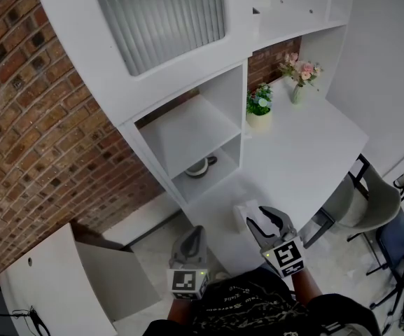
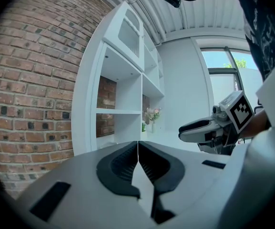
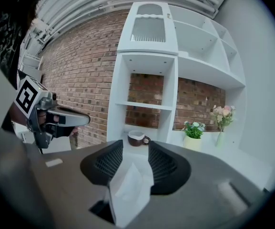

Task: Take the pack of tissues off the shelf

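Note:
The white pack of tissues [image 1: 244,213] is at the near end of the white desk [image 1: 307,152], in front of the shelf unit [image 1: 187,128]. My right gripper [image 1: 256,222] is shut on it. In the right gripper view the pack of tissues [image 3: 127,190] fills the gap between the two black pads [image 3: 162,165]. Whether the pack rests on the desk or hangs above it I cannot tell. My left gripper [image 1: 194,235] hovers lower left of the desk's corner, and its jaws [image 2: 137,147] are shut together with nothing in them.
A dark mug [image 1: 200,166] stands in the lowest shelf cubby. A potted plant [image 1: 259,107] and a vase of pink flowers [image 1: 298,75] stand at the desk's back. A grey chair [image 1: 363,205] is at the right, a white cabinet [image 1: 61,278] at the lower left.

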`<state>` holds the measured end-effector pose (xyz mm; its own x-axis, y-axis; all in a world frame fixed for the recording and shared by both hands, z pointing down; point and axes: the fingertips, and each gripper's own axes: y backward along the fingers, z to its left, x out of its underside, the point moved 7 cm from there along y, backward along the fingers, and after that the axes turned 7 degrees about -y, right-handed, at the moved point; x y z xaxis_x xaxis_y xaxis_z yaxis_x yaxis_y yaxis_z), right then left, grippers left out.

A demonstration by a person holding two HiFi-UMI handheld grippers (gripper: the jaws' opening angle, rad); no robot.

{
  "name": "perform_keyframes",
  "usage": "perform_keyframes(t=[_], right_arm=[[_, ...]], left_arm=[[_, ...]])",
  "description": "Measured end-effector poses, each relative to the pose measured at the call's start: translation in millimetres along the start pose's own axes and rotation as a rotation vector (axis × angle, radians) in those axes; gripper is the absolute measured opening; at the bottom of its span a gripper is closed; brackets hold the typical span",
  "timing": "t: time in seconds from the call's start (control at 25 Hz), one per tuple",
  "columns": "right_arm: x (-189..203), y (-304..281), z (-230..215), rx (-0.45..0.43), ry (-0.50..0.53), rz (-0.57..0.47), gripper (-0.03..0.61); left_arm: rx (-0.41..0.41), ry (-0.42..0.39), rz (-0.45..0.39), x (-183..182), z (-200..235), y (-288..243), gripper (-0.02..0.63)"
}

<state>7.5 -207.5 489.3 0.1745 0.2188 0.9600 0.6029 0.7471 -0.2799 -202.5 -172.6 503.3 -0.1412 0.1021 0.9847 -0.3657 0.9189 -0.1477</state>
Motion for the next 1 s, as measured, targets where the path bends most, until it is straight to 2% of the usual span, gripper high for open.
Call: perform_keyframes(t=[0.12, 0.4, 0.6, 1.0], right_arm=[[0.2, 0.8, 0.0, 0.014, -0.01, -0.007, 0.089], [3.0, 2.9, -2.7, 0.057, -0.009, -0.004, 0.007], [6.9, 4.8, -4.7, 0.09, -0.007, 0.011, 0.005], [11.5, 3.9, -5.1, 0.095, -0.024, 0.023, 0.005]], left_arm=[[0.001, -0.018, 0.003, -0.4, -0.7, 0.2, 0.009], [0.027, 0.007, 0.042, 3.7, -6.6, -0.9, 0.009], [0.033, -0.006, 0.025, 2.9, -6.2, -2.4, 0.009], [0.023, 0.02, 0.027, 2.1, -5.1, -0.8, 0.009]])
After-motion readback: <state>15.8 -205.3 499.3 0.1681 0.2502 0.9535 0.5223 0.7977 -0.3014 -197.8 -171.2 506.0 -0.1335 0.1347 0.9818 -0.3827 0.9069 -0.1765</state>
